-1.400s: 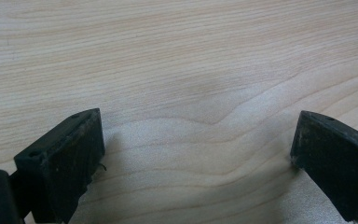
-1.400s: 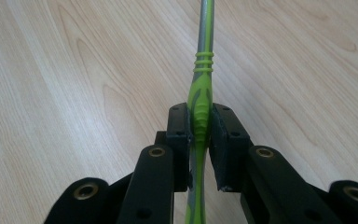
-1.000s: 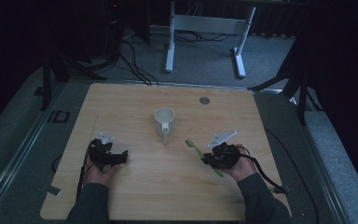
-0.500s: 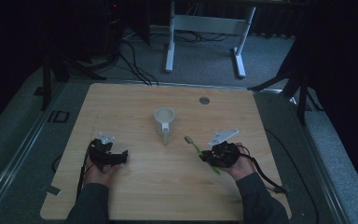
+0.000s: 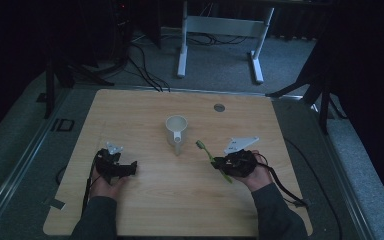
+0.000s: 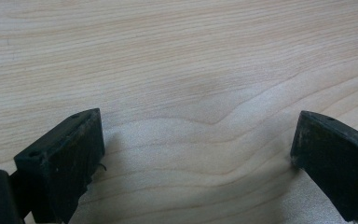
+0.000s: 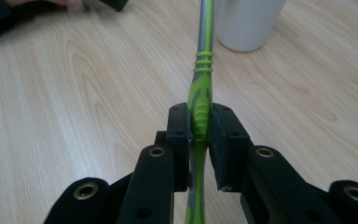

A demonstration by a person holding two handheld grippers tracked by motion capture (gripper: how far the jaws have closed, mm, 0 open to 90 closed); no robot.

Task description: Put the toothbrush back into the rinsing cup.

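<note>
Currently the slim green-and-grey plastic toothbrush (image 7: 200, 100), light, stiff and slippery, is clamped mid-handle by the right tool (image 7: 200, 123); left tool (image 6: 191, 154) held wide.

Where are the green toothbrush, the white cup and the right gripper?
green toothbrush (image 7: 201, 100): right gripper view, on the handle above the jaws.
white cup (image 5: 176, 131): high view, on its side wall.
right gripper (image 7: 200, 122): right gripper view, between its fingertips, shut on the handle.
</note>
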